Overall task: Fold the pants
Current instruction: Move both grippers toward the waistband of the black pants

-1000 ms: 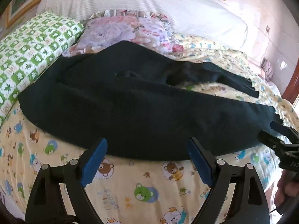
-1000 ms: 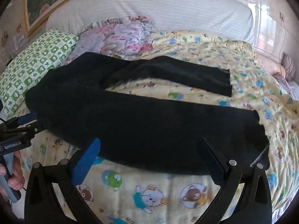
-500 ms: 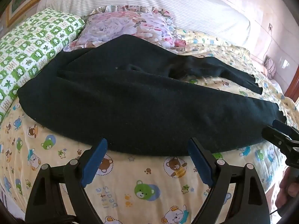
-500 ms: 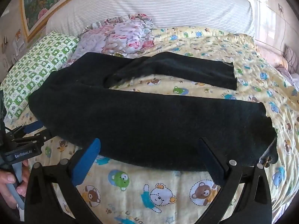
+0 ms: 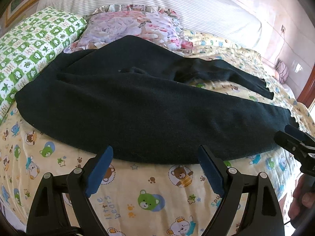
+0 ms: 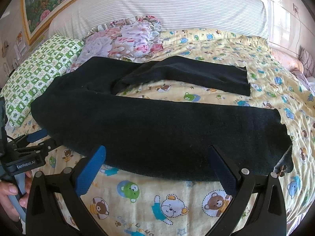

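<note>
Both the left gripper (image 5: 155, 169) and the right gripper (image 6: 157, 169) hover low over the bedsheet (image 5: 149, 186), fingers spread wide and holding nothing, with the black pants (image 5: 149, 106) lying flat just beyond their fingertips, pillows (image 5: 130, 25) farther back.

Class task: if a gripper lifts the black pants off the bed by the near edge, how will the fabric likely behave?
The black pants would probably droop: they lie limp, following the bedspread. The fuzzy-looking cloth should grip rather than slip. The spread far leg would likely trail.
</note>
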`<state>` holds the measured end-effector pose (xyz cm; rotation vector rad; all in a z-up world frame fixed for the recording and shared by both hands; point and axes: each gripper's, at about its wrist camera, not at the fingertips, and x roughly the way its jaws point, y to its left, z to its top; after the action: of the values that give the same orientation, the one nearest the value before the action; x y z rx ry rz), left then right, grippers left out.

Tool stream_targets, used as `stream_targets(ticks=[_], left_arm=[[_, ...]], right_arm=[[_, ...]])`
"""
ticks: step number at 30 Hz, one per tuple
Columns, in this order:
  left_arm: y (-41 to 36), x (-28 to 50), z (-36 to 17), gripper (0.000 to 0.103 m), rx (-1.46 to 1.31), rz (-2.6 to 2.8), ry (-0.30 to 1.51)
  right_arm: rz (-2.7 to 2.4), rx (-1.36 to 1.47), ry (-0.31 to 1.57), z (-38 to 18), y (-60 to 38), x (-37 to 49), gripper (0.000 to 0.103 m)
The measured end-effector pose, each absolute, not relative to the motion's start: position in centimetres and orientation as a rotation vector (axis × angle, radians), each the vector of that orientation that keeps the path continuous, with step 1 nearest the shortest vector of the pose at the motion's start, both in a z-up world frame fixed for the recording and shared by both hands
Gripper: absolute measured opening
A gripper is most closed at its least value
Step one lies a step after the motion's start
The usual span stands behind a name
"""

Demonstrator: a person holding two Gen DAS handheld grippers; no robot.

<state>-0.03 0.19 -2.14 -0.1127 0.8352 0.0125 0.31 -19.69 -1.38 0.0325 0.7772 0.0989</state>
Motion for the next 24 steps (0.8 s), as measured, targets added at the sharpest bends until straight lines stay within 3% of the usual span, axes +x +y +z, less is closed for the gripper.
stream_targets(ticks=[24], left_arm=[[0.25,0.09,-1.95,0.088,-0.109,0.007,0.839]], right_arm=[[0.121,0.062,0.761,-0.47,-19.68,0.15,0.103]])
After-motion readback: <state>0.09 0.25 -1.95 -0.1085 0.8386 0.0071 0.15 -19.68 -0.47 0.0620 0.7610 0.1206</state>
